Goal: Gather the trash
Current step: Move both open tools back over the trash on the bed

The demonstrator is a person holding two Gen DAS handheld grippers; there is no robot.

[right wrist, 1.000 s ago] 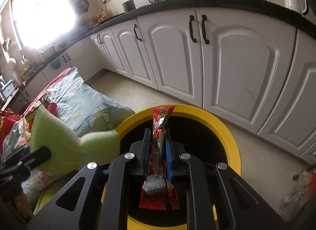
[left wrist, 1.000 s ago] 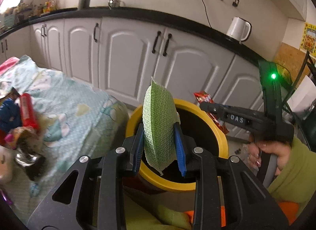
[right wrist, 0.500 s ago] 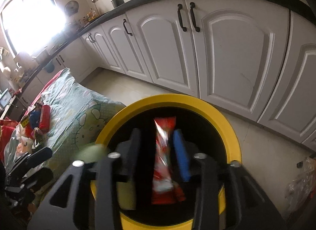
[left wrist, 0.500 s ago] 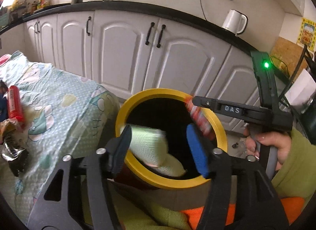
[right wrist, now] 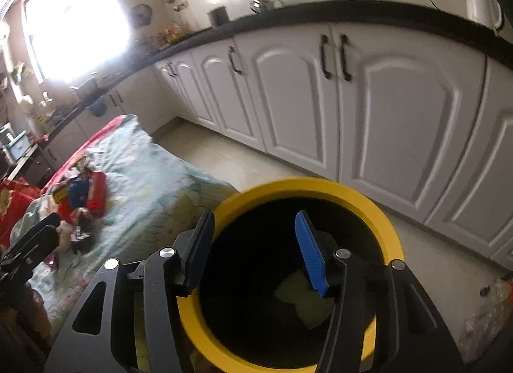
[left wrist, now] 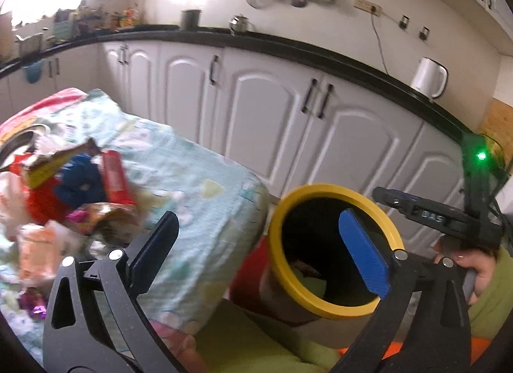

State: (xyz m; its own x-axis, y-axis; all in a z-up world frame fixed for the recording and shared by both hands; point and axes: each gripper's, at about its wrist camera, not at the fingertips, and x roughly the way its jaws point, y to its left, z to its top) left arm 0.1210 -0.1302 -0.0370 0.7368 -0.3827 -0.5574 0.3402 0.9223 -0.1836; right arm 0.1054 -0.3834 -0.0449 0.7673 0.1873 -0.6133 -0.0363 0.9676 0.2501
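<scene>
My left gripper [left wrist: 258, 216] is open and holds nothing; it hangs between the table edge and the yellow-rimmed black bin [left wrist: 336, 189]. Over the mouth of the same bin [right wrist: 304, 183] my right gripper [right wrist: 255, 216] is also open, with nothing between its pads. A green sponge [right wrist: 298, 291] lies at the bottom of the bin, and in the left wrist view it shows as the sponge [left wrist: 312, 283] under the rim. The bin's inside is otherwise too dark to read. A pile of wrappers [left wrist: 80, 187] lies on the pale printed tablecloth [left wrist: 198, 199], left of the bin.
White cabinets [right wrist: 400, 110] with black handles run behind the bin under a black counter with a white kettle [left wrist: 429, 78]. A crumpled plastic bag [right wrist: 481, 318] lies on the tiled floor at right. A hand [left wrist: 458, 260] in a green sleeve holds the right gripper's handle.
Both grippers opened over the bin. The green sponge dropped from the left one and the red wrapper from the right one. The left gripper has since swung left toward the table.
</scene>
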